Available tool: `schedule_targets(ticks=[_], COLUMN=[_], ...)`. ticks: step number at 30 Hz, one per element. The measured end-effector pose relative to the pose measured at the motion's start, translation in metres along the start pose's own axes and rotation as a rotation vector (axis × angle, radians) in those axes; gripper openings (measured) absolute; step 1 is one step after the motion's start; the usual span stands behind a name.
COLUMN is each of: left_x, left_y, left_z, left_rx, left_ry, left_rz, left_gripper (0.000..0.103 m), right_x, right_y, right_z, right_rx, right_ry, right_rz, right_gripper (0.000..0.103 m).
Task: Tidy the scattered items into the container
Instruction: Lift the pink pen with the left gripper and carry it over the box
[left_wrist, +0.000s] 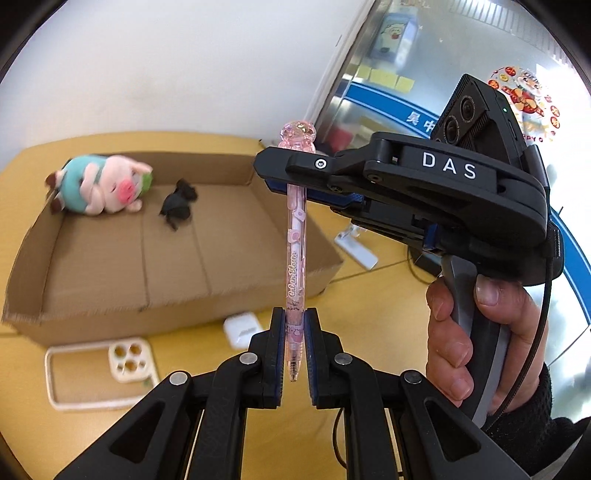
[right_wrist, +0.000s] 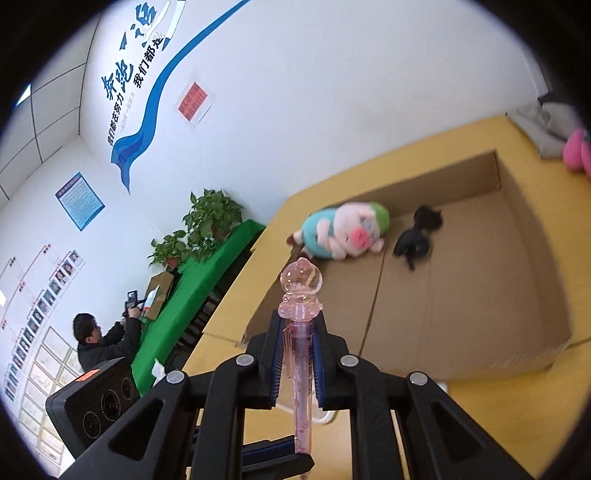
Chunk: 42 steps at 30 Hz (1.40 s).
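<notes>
A pink see-through pen (left_wrist: 295, 254) with a round bear-shaped cap stands upright in the air, held at both ends. My left gripper (left_wrist: 294, 325) is shut on its lower end near the tip. My right gripper (left_wrist: 295, 188) comes in from the right and is shut on its upper part below the cap; in the right wrist view the pen (right_wrist: 301, 332) sits between that gripper's (right_wrist: 299, 325) pads. Behind lies the open cardboard box (left_wrist: 236, 236), holding a plush pig (left_wrist: 107, 184) and a black item (left_wrist: 179, 203).
On the yellow table (left_wrist: 369, 317) in front of the box lie a white phone case (left_wrist: 99, 373) and a white earbud case (left_wrist: 242, 328). A white object (left_wrist: 356, 247) lies right of the box. A pink toy (right_wrist: 578, 149) sits beyond the box.
</notes>
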<state>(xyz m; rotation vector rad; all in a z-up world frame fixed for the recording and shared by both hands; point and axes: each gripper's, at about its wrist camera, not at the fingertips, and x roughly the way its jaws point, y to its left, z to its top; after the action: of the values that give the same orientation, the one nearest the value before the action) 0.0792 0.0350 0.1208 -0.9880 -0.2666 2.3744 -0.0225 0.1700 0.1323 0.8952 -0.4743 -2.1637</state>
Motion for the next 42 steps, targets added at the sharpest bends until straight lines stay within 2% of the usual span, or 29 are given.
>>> schedule_targets(ticks=[7, 12, 16, 20, 24, 30, 42], left_x=[0.025, 0.05, 0.083, 0.127, 0.169, 0.222, 0.286], left_y=[-0.001, 0.01, 0.031, 0.048, 0.064, 0.089, 0.127], left_z=[0.061, 0.104, 0.141, 0.173, 0.184, 0.181, 0.159], left_rx=[-0.019, -0.059, -0.14, -0.205, -0.249, -0.32, -0.428], left_ry=[-0.017, -0.002, 0.05, 0.125, 0.194, 0.271, 0.396], left_rz=[-0.078, -0.093, -0.098, -0.079, -0.079, -0.086, -0.077], left_gripper=[0.009, 0.009, 0.009, 0.009, 0.009, 0.009, 0.009], right_x=[-0.008, 0.011, 0.046, 0.093, 0.123, 0.163, 0.228], right_y=[-0.004, -0.018, -0.045, -0.093, -0.127, -0.167, -0.224], right_z=[0.063, 0.106, 0.145, 0.18, 0.187, 0.181, 0.155], right_rx=[-0.08, -0.1, -0.084, -0.013, 0.019, 0.028, 0.073], right_ry=[-0.012, 0.023, 0.11, 0.208, 0.239, 0.307, 0.417], right_rz=[-0.073, -0.11, -0.116, -0.162, -0.197, -0.255, -0.332], right_gripper=[0.013, 0.013, 0.013, 0.013, 0.013, 0.013, 0.013])
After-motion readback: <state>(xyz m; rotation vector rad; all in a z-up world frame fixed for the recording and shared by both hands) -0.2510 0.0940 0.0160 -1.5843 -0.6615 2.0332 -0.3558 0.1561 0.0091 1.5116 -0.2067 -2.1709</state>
